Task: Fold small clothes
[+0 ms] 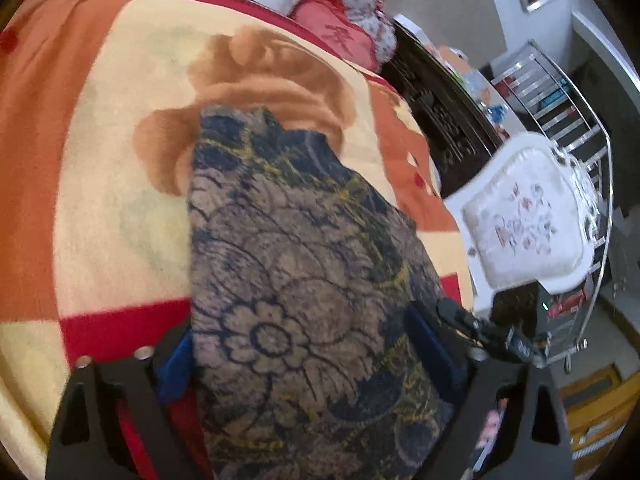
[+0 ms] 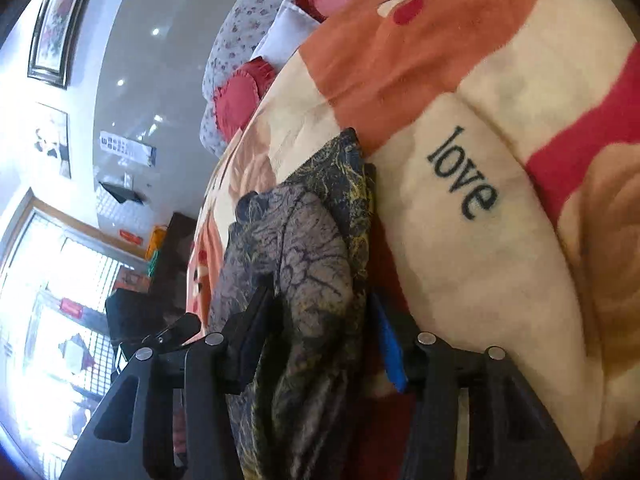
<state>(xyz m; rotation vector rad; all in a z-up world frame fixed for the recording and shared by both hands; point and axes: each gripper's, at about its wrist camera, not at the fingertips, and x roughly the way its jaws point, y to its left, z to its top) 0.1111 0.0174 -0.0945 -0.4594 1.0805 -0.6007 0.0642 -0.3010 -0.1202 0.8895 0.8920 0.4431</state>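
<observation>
A small garment (image 1: 304, 280) of brown-grey cloth with a dark blue and yellow flower print lies on a bed blanket (image 1: 100, 168). My left gripper (image 1: 308, 344) has the garment between its blue-padded fingers and appears shut on its near edge. In the right wrist view the same garment (image 2: 308, 248) is bunched and runs between the fingers of my right gripper (image 2: 320, 328), which appears shut on it. A blue pad (image 2: 390, 352) shows on the right finger.
The blanket (image 2: 480, 240) is cream, orange and red, with the word "love" printed on it. Pillows (image 1: 328, 20) lie at the bed's head. A white chair (image 1: 528, 216) and a metal rack (image 1: 568, 128) stand beside the bed. A bright window (image 2: 52, 312) shows at the left.
</observation>
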